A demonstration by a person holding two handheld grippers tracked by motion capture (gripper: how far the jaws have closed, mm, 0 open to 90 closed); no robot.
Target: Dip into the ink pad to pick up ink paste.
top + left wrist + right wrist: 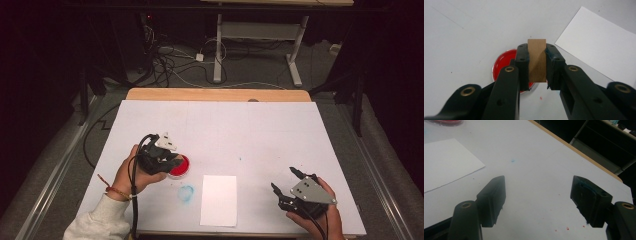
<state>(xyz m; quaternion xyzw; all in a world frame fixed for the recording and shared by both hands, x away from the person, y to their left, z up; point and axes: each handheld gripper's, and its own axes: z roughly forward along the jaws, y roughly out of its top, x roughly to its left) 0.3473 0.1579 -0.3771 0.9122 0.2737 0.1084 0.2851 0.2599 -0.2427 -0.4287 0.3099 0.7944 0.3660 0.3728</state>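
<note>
White covering spreads over the table (280,130) in front of me, with a wooden edge at its far side and dark floor, cables and a desk frame beyond.

My left gripper (537,65) has its jaws pressed in on a small wooden block (537,60), which stands upright between the pads and pokes out past their tips. In the left gripper view the block hangs directly over a round red ink pad (504,65), whose dish lies on the table just under and behind the jaws; I cannot tell whether the block's lower end touches the ink. In the high view my left gripper (167,159) sits over the near-left part of the table, my left hand (131,175) wrapped around it, with the ink pad (180,166) showing at its right side.

Just beside the pad, toward me, there is a blue smudge (186,193) on the covering. Next to that lies a white sheet of paper (219,200), flat, near the front edge.

My right gripper (283,186) is well apart from all this, at the near-right of the table, held in my right hand (320,217). Its jaws stand wide apart with nothing between them; the right gripper view shows bare table (536,195) in the gap, a few red specks (567,228), and the paper's corner (446,162) off to the left.
</note>
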